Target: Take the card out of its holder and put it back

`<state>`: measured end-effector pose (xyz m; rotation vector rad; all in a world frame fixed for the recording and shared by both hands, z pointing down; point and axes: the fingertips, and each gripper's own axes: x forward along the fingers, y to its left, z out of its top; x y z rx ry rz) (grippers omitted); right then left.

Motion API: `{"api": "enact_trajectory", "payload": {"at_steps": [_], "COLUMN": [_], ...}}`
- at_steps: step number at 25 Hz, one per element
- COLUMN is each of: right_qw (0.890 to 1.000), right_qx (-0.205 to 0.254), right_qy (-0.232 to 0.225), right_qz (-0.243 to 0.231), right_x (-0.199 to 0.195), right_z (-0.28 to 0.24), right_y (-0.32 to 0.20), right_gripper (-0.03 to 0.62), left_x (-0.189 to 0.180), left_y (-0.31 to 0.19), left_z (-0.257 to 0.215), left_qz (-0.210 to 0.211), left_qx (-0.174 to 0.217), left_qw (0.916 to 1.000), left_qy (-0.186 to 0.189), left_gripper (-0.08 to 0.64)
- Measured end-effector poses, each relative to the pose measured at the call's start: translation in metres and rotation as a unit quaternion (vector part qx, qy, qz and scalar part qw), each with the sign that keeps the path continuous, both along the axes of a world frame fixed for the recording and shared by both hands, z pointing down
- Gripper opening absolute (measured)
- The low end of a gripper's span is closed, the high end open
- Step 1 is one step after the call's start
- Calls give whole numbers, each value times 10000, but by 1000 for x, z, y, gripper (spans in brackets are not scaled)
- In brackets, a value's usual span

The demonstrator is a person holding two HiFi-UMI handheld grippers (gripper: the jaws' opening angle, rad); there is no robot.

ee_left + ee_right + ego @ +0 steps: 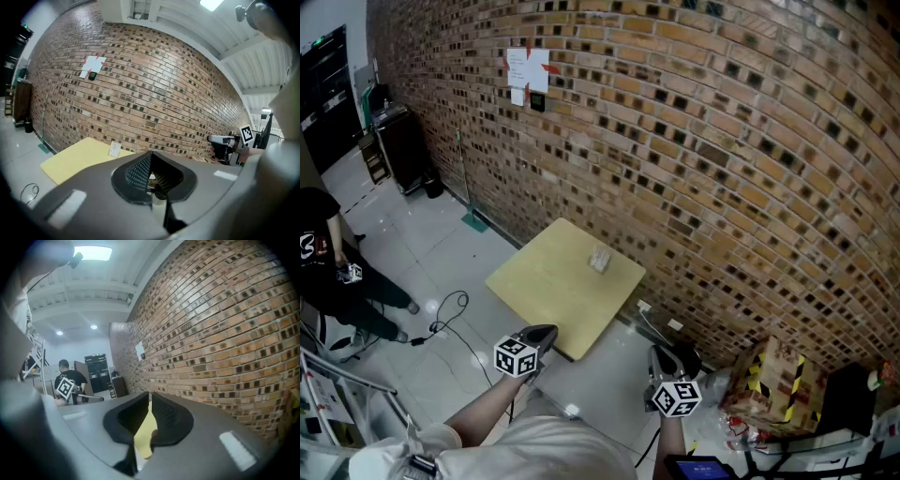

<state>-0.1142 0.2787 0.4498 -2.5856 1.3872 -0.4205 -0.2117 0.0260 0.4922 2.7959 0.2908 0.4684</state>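
the card (pixel 599 259) is standing on the yellow table (pixel 546 298) toward its 1 o'clock side, near the brick wall (pixel 722 141). the left claw (pixel 546 333) is hanging off the table's 6 o'clock edge, jaws meeting at the tips, gripping nothing. the right claw (pixel 666 356) is hovering at 4 o'clock, all but closed, also gripping nothing

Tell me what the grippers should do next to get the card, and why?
Probably move forward and reach both toward the small pale card holder on the square yellow table. The left gripper and right gripper hang short of the table's near edge, jaws together with nothing in them, so the holder looks out of reach from here.
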Motion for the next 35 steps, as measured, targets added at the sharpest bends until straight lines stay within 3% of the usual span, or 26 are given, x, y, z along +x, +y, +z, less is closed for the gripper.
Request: {"api": "enact_trajectory", "payload": {"at_steps": [5, 15, 22, 35], "right_qw": [9999, 9991, 9984, 9975], "right_qx": [81, 55, -47, -279], "right_qy": [-62, -421, -560, -586], "right_qz": [61, 32, -36, -268], "right_x": [19, 60, 107, 195], "right_z": [6, 33, 38, 37], "right_y": [5, -21, -64, -166], "right_gripper": [15, 17, 18, 18], "left_x": [10, 29, 79, 185], "left_y": [2, -22, -54, -108], "left_z": [-2, 18, 38, 41], "left_qz": [-54, -164, -102, 176], "left_qx": [73, 22, -38, -62], "left_qw": [10000, 9994, 9984, 9978], "left_qy": [20, -303, -564, -635], "left_gripper": [18, 18, 18, 18]}}
